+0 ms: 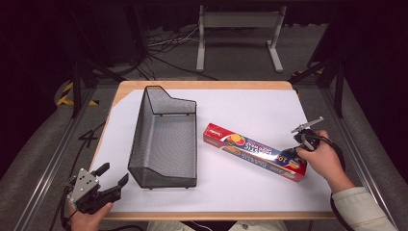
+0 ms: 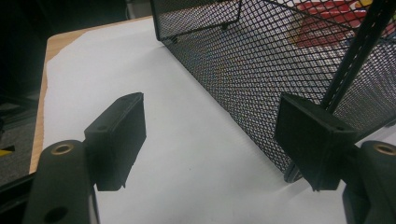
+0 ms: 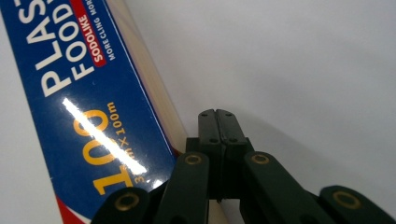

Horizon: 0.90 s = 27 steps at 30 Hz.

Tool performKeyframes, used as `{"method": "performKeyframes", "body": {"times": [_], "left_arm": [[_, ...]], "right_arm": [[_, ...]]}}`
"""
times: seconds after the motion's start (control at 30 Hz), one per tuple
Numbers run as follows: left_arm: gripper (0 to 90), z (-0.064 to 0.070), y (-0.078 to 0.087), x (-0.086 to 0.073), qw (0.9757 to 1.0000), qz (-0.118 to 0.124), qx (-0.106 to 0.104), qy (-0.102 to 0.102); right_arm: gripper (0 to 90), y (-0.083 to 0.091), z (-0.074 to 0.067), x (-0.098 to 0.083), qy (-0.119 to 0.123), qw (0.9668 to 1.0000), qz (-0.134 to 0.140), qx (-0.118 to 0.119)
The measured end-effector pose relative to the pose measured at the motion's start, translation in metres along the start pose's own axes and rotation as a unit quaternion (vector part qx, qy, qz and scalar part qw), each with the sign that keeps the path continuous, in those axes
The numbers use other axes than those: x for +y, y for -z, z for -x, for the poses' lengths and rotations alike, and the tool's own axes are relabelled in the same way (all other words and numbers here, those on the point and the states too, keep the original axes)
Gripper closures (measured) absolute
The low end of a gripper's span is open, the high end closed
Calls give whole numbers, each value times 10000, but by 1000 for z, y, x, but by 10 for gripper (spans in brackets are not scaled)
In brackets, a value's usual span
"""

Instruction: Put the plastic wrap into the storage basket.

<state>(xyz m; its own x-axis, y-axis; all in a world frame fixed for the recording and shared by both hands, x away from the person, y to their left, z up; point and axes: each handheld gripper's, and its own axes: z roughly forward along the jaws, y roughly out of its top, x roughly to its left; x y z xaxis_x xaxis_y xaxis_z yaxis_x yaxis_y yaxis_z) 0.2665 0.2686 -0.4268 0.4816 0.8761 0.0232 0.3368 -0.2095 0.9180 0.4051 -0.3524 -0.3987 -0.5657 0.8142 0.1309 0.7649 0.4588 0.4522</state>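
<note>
Right gripper (image 3: 221, 122) closed beside glossy cardboard box (image 3: 88, 93), black mesh basket (image 1: 166, 139)

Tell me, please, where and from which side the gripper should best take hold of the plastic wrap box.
Grip the plastic wrap box across its narrow width near the middle, coming from above: it lies flat on the table, long and slim, so probably only its two long sides fit between open jaws.

A wooden bench (image 1: 202, 85) carries a white sheet (image 1: 250, 106) that covers most of its top. A black mesh basket (image 1: 163, 139) stands on the sheet, just ahead of the left fingers (image 2: 116, 140). A long plastic-wrap box (image 1: 254, 151) lies flat beside the right fingers (image 3: 219, 135).
</note>
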Motion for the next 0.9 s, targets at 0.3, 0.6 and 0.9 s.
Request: {"method": "performKeyframes", "body": {"times": [0.3, 0.6, 0.9], "left_arm": [[257, 0, 0, 0, 10000, -6, -3, -7], [256, 0, 0, 0, 10000, 9, -5, -5], [257, 0, 0, 0, 10000, 22, -24, -21]], "right_arm": [[886, 7, -9, -13, -22, 9992, 355, 189], [726, 39, -31, -16, 423, 9768, 2085, 264], [372, 38, -59, -31, 1083, 9301, 3457, 611]]}}
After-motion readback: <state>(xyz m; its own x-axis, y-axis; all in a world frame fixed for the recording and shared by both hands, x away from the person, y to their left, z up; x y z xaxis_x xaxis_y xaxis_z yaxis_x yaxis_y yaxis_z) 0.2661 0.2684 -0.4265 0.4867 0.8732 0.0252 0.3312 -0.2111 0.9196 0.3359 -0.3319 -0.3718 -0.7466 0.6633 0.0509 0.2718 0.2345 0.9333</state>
